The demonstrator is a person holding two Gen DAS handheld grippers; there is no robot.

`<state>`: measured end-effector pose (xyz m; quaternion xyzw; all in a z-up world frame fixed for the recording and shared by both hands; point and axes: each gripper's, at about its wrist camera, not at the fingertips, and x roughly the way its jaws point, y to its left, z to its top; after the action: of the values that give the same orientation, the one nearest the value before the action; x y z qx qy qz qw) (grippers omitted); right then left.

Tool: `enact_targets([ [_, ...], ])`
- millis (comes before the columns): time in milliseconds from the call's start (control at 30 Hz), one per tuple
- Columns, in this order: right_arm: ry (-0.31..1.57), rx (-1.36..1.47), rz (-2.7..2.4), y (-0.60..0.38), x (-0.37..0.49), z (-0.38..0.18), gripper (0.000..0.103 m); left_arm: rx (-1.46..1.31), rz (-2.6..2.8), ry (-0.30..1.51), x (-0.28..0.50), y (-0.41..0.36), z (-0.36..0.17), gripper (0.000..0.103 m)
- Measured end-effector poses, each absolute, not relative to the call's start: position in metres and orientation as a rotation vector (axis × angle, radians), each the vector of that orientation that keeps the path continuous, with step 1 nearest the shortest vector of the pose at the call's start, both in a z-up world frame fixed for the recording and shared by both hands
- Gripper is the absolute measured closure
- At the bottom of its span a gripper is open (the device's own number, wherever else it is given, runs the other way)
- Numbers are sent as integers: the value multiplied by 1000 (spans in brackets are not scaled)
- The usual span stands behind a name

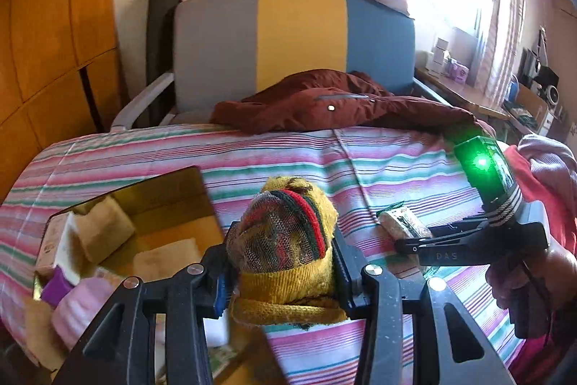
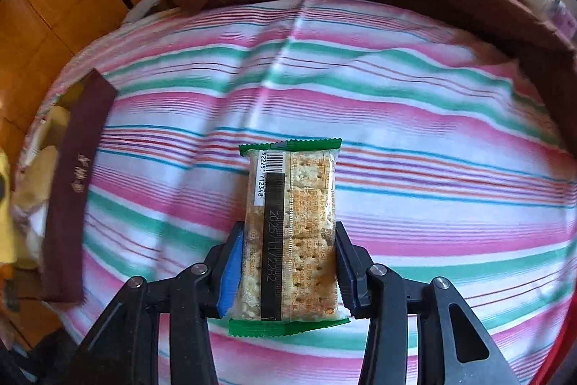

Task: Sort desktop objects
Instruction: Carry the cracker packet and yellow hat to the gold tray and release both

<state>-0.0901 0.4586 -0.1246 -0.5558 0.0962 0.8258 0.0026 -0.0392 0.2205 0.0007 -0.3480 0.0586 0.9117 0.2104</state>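
My left gripper (image 1: 285, 262) is clamped on a rolled sock bundle (image 1: 288, 240), mustard yellow with red and green bands and a mesh patch over its top. The jaws stand narrow, one pad on each side of the roll, and the bundle hangs above the striped bed (image 1: 360, 161), beside the open box (image 1: 144, 215).

The box sits at the left edge of the bed, its dark flap raised. Inside it I see pale sponge-like blocks, something purple and a pink striped item; I cannot tell exactly what each is.

My right gripper (image 2: 288, 262) holds a cracker pack (image 2: 292, 222), clear wrap with green crimped ends, a barcode label and a black date strip. The pads (image 2: 230, 269) press its long sides near the lower end, and most of the pack sticks out ahead of the fingers. It is lifted off the sheet. In the left view the same gripper (image 1: 404, 237) shows at the right, carried by a hand (image 1: 523, 276), a green light glowing on its body, the pack (image 1: 400, 222) at its tips.

From the right camera the box (image 2: 75, 190) lies well to the left of the pack, its maroon wall with gold characters facing me.

A rust-red jacket (image 1: 324, 103) lies across the far side of the bed, against a grey, yellow and blue headboard (image 1: 295, 38). Pink clothing (image 1: 548, 161) is piled at the right edge.
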Motion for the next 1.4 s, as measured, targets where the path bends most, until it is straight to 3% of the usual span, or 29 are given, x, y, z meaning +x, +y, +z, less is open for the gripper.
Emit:
enact_targets([
  [233, 418, -1702, 2675, 414, -102, -119, 57, -991, 2603, 96, -38, 169, 0, 58],
  [333, 462, -1668, 2736, 403, -76, -89, 57, -1006, 2644, 42, -38, 139, 0, 58],
  [667, 409, -1605, 2989, 311, -71, -38, 57, -1050, 2771, -123, -27, 44, -3, 58],
  [900, 349, -1656, 3080, 246, -97, -30, 57, -1081, 2733, -151, -28, 39, -18, 58],
  [1267, 594, -1836, 2999, 209, -149, -52, 51, -1183, 2703, -144, -58, 50, -49, 52],
  [1400, 567, -1837, 2994, 208, -146, -54, 51, -1182, 2711, -144, -60, 47, -51, 50],
])
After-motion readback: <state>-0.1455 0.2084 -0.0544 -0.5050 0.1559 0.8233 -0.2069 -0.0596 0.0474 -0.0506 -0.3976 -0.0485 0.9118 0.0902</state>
